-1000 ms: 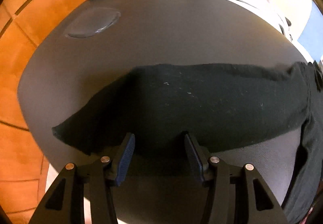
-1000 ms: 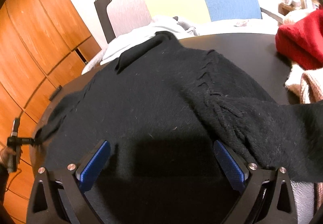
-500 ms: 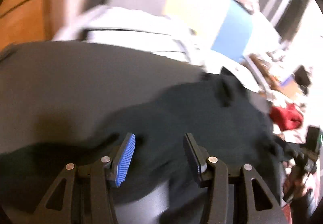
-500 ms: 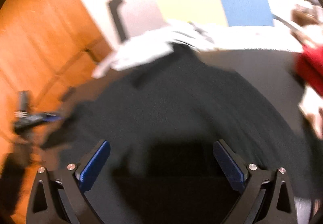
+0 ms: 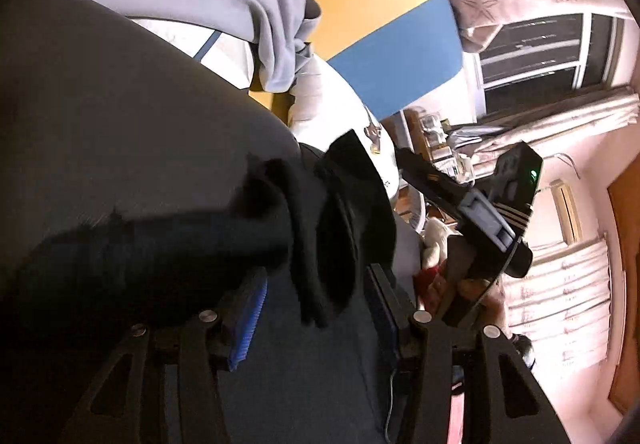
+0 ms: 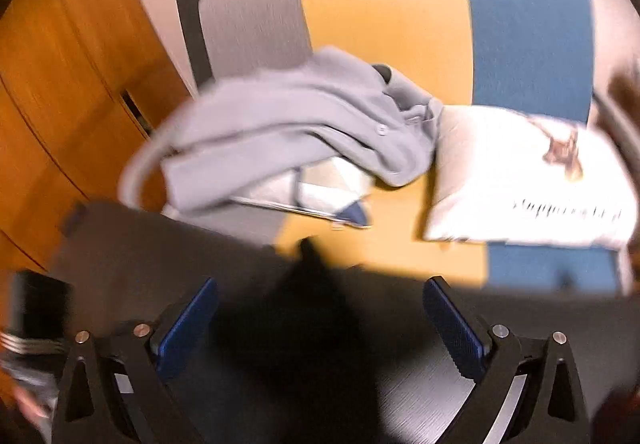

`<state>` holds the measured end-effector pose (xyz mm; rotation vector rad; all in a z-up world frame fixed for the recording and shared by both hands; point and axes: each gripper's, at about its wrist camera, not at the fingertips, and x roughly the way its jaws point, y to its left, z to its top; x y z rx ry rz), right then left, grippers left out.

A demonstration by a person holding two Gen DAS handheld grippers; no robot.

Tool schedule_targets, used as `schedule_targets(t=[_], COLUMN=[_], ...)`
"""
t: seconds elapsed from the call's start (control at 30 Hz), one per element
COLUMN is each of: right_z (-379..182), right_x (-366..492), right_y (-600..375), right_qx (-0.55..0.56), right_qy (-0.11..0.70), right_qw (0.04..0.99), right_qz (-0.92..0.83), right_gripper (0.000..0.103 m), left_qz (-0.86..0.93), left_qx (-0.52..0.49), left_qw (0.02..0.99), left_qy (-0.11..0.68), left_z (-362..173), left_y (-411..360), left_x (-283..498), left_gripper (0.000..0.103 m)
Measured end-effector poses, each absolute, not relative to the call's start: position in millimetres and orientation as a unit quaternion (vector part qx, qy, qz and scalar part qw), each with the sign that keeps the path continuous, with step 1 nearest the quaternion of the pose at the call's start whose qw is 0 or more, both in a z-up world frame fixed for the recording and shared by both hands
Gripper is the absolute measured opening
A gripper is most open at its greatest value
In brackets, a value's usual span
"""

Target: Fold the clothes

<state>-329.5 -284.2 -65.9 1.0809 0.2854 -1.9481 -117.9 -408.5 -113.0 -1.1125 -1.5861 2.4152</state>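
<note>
A dark grey round table [image 6: 420, 396] stands in front of a chair with yellow and blue upholstery [image 6: 400, 24], and a light grey garment [image 6: 288, 124] is thrown over the seat beside a white printed cushion [image 6: 520, 180]. The black knitted sweater [image 5: 168, 244], the thing to be folded, lies on the table, with its far part bunched and lifted between the two tools. The left gripper [image 5: 316, 308] is about half open, and a thick fold of the sweater hangs in the gap, but I cannot tell if the pads really press on it. The right gripper [image 6: 320, 324] is wide and its jaws are closing, with a dark peak of cloth between them that is not yet touched. I think the risk is that the fold slips out of the left fingers, or that the right one catches only a loose tip, so the fold comes out crooked. The right view is blurred by motion. Most of the sweater is hidden in shadow, and its sleeves and hem cannot be made out.
</note>
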Motion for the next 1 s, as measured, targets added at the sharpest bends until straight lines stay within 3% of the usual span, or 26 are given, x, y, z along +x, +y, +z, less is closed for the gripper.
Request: schedule_targets(t=[0.03,0.07,0.17,0.2,0.23,0.27,0.3,0.37,0.57,0.63,0.7,0.9,1.0], right_z=[-72,-80,-101,-105,-108,-106,-102,-90,-60,-62,-69,-59,-62], right_x=[-337,-342,-348,-346,-345,-342,-338,-336,-365,-380,-392,-362,-337], right_y=[-293,-301,-317,-319,-318,-316,-311,-299,-232,-213,-198,-208,-234], right_qx=[0.437,0.444,0.47,0.469,0.468,0.467,0.461,0.441,0.411,0.421,0.432,0.409,0.418], right_qy=[0.138,0.157,0.199,0.209,0.211,0.202,0.196,0.178,0.046,0.008,-0.024,0.039,0.072], right_qw=[0.429,0.427,0.421,0.42,0.422,0.429,0.432,0.433,0.39,0.358,0.327,0.397,0.473], right_qz=[-0.778,-0.772,-0.75,-0.748,-0.747,-0.746,-0.75,-0.766,-0.823,-0.833,-0.84,-0.821,-0.772], right_gripper=[0.09,0.078,0.061,0.044,0.034,0.014,0.008,0.008,0.007,0.007,0.009,0.011,0.011], left_qz=[0.778,0.777,0.777,0.776,0.778,0.78,0.783,0.785,0.78,0.772,0.764,0.793,0.832], left_qx=[-0.357,-0.357,-0.363,-0.364,-0.363,-0.361,-0.358,-0.34,-0.251,-0.245,-0.259,-0.284,-0.32], left_qw=[0.023,0.022,0.015,0.014,0.013,0.011,0.01,0.015,0.006,-0.021,-0.057,-0.083,-0.098], left_qy=[-0.517,-0.518,-0.515,-0.514,-0.513,-0.511,-0.509,-0.518,-0.573,-0.586,-0.588,-0.532,-0.442], left_z=[-113,-111,-111,-112,-111,-110,-109,-106,-97,-97,-99,-95,-91], left_y=[-412,-417,-421,-423,-423,-424,-424,-428,-458,-469,-476,-464,-438], left_x=[-120,-119,-130,-135,-138,-140,-142,-146,-153,-155,-150,-124,-117], left_gripper=[0.051,0.052,0.052,0.052,0.05,0.045,0.04,0.022,0.022,0.035,0.038,0.04,0.04])
